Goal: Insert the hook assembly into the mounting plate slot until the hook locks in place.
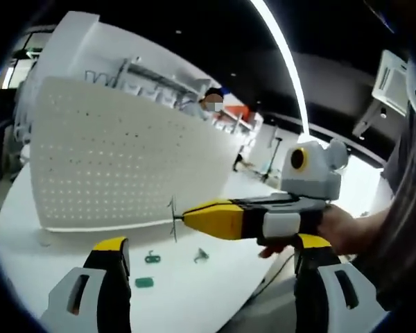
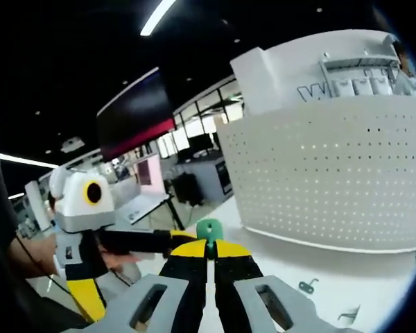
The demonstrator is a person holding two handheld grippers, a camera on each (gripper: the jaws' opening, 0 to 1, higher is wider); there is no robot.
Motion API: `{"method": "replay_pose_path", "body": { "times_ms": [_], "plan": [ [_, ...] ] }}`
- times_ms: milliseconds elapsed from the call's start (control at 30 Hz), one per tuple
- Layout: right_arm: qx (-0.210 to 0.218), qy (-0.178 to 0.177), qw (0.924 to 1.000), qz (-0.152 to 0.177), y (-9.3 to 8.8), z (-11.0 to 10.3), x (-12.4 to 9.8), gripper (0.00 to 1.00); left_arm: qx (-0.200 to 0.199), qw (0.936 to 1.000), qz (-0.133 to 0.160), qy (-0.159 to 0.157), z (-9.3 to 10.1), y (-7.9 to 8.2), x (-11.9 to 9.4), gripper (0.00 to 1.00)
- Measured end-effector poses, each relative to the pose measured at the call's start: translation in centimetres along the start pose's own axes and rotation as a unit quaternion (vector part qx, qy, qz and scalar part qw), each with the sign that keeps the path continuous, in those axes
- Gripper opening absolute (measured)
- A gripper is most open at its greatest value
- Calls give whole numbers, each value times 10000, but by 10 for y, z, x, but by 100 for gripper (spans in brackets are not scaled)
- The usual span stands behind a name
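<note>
The left gripper (image 1: 211,260) is wide open, its yellow-tipped jaws holding nothing. Just past them, small green hook pieces (image 1: 145,282) lie on the smooth white desk (image 1: 187,298). Above these, the right gripper (image 1: 182,218) is squeezed tight on a thin wire hook (image 1: 172,218); in the right gripper view a green piece (image 2: 209,229) sits at its tips. Farther off stands the white board (image 1: 118,163), curved and dotted with tiny holes.
</note>
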State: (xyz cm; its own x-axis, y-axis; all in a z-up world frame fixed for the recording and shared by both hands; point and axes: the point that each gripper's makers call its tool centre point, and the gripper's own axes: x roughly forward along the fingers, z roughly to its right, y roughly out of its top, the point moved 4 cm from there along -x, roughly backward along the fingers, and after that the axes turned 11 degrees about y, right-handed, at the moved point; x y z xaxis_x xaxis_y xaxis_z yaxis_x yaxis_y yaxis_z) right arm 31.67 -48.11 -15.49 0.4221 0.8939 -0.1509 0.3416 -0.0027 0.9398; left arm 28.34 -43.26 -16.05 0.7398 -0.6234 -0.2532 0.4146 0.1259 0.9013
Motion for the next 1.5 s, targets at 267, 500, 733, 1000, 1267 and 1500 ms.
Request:
{"method": "replay_pose_path", "body": {
  "times_ms": [267,500,733,1000,1267,1500],
  "plan": [
    [-217,-256,9994,128,9,11,-1,0,-312,9994,113,-53,0,3,-3,100],
    [-596,-894,9934,411,28,36,-10,0,-339,9993,149,57,-4,5,-3,100],
    [-799,-1451,9843,603,45,66,-18,0,-335,9992,112,163,-9,3,-3,100],
    [-961,-1862,9748,768,60,90,-25,0,-370,9989,86,276,-17,1,-3,100],
    [-1075,-2381,9612,884,70,122,-35,0,-310,9990,-17,312,-19,-6,1,100],
    [-973,-2748,9502,1102,82,153,-44,0,-290,9991,-147,274,-15,-13,4,100]
  ]
}}
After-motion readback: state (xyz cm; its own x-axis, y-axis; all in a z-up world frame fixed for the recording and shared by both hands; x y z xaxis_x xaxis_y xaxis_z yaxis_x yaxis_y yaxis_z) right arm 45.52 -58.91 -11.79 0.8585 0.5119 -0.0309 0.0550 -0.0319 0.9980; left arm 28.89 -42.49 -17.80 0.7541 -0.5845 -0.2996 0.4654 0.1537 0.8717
